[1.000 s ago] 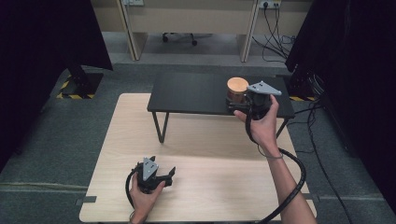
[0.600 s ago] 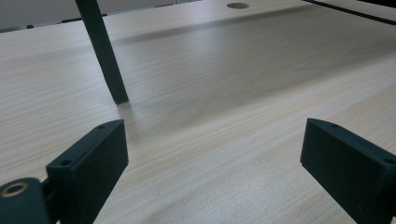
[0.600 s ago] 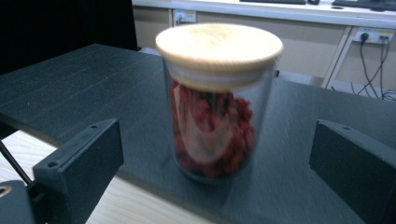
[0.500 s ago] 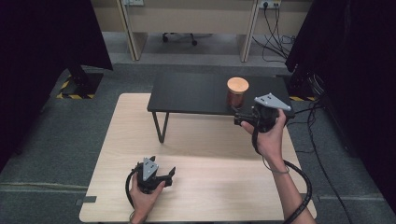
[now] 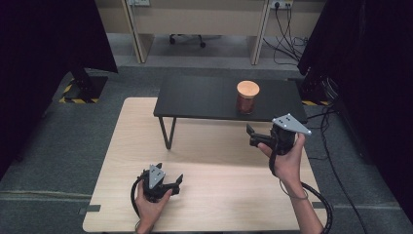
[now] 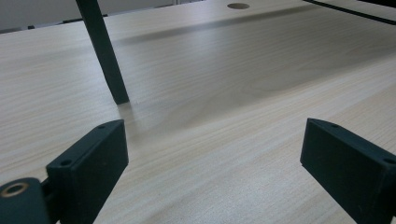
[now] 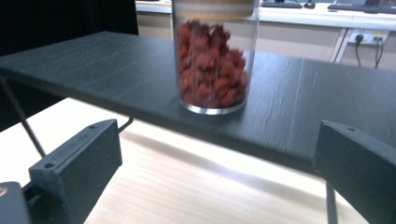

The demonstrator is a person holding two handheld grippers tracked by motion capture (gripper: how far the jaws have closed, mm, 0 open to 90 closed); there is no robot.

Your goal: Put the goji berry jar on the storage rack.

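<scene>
From the high view, there's a light wooden surface (image 5: 204,146) with a low black shelf (image 5: 204,97) standing on its far half. A clear jar (image 5: 248,97) with a tan lid sits upright on the shelf, toward its right end. The right claw (image 5: 252,136) is held up just in front of the shelf's near edge, a bit below the jar and apart from it, jaws spread, nothing in them. The left claw (image 5: 176,184) rests low at the near left part of the surface, also spread and empty.

Left gripper view: both black jaws stand wide apart with only bare wood grain between them. One thin black shelf leg (image 6: 103,51) comes down onto the wood ahead on the left.

Right gripper view: jaws wide apart again, holding nothing. The jar (image 7: 214,60) is straight ahead on the black shelf (image 7: 303,107), packed with reddish dried bits, near the shelf's front edge. Pale surface (image 7: 187,186) shows below.
</scene>
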